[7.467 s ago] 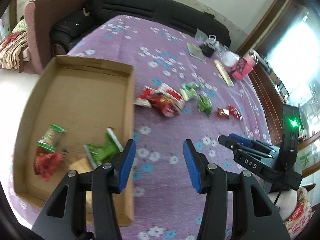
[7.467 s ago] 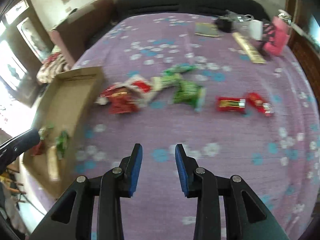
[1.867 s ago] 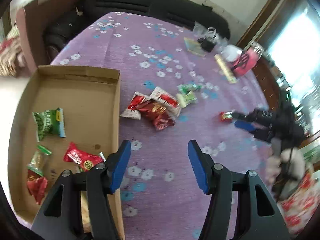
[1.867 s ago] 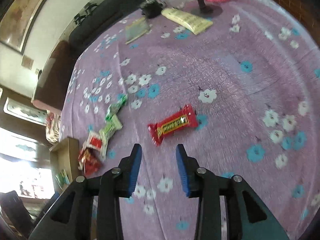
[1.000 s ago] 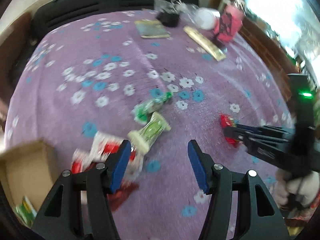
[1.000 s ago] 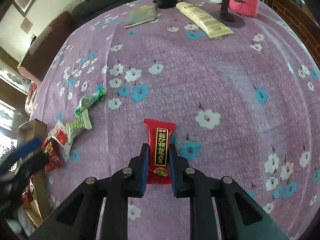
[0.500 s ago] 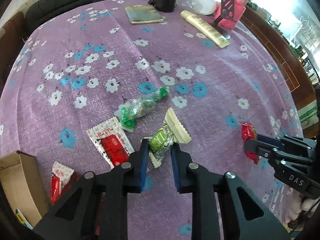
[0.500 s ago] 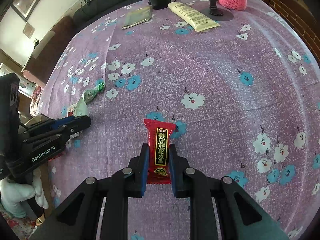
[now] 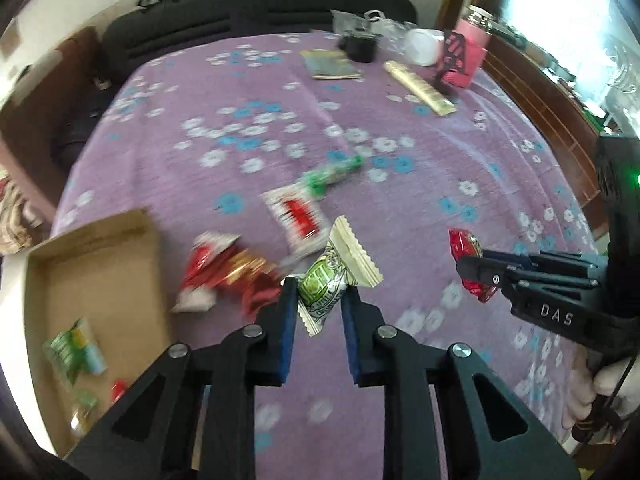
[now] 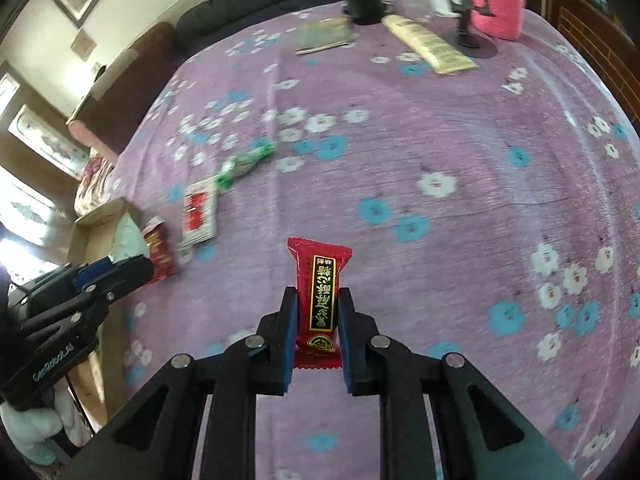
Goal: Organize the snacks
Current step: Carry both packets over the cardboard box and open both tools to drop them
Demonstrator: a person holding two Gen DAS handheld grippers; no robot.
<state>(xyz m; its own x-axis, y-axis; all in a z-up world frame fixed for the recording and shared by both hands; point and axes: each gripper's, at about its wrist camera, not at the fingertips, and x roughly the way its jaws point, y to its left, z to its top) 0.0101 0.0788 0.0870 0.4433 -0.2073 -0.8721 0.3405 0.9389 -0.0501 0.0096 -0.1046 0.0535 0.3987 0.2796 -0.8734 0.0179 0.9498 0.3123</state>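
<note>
My left gripper (image 9: 319, 296) is shut on a green and cream snack packet (image 9: 332, 276) and holds it above the purple flowered cloth. My right gripper (image 10: 318, 300) is shut on a red snack bar (image 10: 320, 296); it also shows in the left wrist view (image 9: 470, 264). The cardboard box (image 9: 92, 280) lies at the left with several snacks inside. On the cloth lie red packets (image 9: 224, 268), a white and red packet (image 9: 296, 216) and a green packet (image 9: 332, 174).
At the far end stand a pink bottle (image 9: 466, 56), a white cup (image 9: 424, 46), a long cream tube (image 9: 420, 88), a booklet (image 9: 332, 66) and a black object (image 9: 360, 46). A dark sofa runs behind the table. A wooden cabinet is at the right.
Both grippers closed on their snacks about a second ago. Since half a second ago both have lifted and swung toward the cardboard box, which is now larger in the left wrist view.
</note>
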